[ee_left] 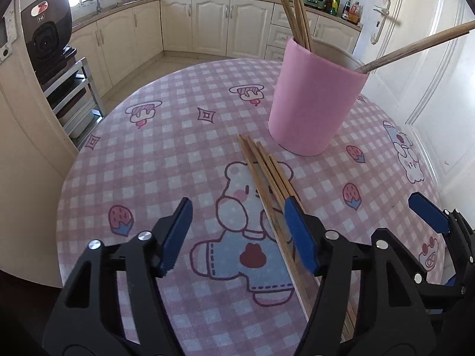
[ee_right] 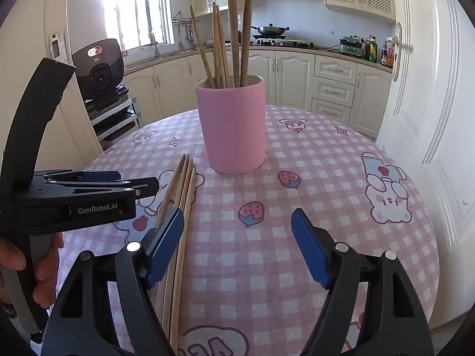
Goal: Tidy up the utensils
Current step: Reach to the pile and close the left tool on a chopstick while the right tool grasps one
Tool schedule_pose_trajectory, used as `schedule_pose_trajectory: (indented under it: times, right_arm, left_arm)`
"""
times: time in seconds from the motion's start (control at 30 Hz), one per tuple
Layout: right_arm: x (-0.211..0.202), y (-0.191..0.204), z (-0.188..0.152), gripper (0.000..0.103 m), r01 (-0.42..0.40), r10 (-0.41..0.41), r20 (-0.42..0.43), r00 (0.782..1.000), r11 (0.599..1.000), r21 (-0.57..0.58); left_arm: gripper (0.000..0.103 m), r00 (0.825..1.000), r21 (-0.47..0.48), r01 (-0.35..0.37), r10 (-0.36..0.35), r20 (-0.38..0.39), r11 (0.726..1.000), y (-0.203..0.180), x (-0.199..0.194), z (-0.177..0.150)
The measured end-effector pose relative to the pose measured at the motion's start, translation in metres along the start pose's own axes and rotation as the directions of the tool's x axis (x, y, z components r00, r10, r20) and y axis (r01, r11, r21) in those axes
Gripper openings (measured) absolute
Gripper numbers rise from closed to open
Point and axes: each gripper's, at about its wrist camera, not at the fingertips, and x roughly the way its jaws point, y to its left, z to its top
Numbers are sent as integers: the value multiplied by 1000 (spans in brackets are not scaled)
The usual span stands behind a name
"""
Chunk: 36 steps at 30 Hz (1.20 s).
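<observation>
A pink cup (ee_left: 314, 101) (ee_right: 233, 127) stands upright on the round table and holds several wooden chopsticks (ee_right: 234, 32) (ee_left: 292, 9). Several more chopsticks (ee_left: 267, 175) (ee_right: 181, 195) lie in a bundle on the tablecloth in front of the cup. My left gripper (ee_left: 237, 231) is open and empty; the loose bundle runs under its right finger. My right gripper (ee_right: 237, 246) is open and empty, low over the cloth, with the bundle by its left finger. The right gripper also shows at the right edge of the left wrist view (ee_left: 430, 216), and the left gripper in the right wrist view (ee_right: 89, 190).
The round table (ee_right: 341, 184) has a pink checked cloth with cartoon prints. A white door (ee_right: 430, 118) stands close on the right. A black appliance on a metal rack (ee_left: 56, 59) sits left of the table. Kitchen cabinets and a stove line the back wall.
</observation>
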Motion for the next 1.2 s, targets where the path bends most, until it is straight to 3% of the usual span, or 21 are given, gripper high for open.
schedule_pose_trajectory:
  times: [0.23,0.6,0.67,0.83,1.07,1.2]
  right_arm:
    - [9,-3,2,71,-7,7,-29,1000,1000,0]
    - [18,-7,4,71,-11,12,-54,998,1000,16]
    - [19,-7,5,71,-11,12,-59,998,1000,16]
    - [23,-5,7,71,-24,24,-75,997,1000,2]
    - [35,7,8,70,-54,50,-123,991,998,-30]
    - [48,21,8,59,-57,45,-174,984,996,-62]
  left_arm:
    - [41,997,-5,19,-19,-70,1000,-2,17,-1]
    - [38,995,5,17,-16,-96,1000,-10,30,9]
    - [31,996,30,-1,4,-89,1000,-13,31,9]
    - [12,997,63,28,-23,-77,998,-12,26,5]
    - [9,996,110,44,-35,-79,993,2,18,-2]
    - [9,995,111,63,-54,-80,992,11,15,-4]
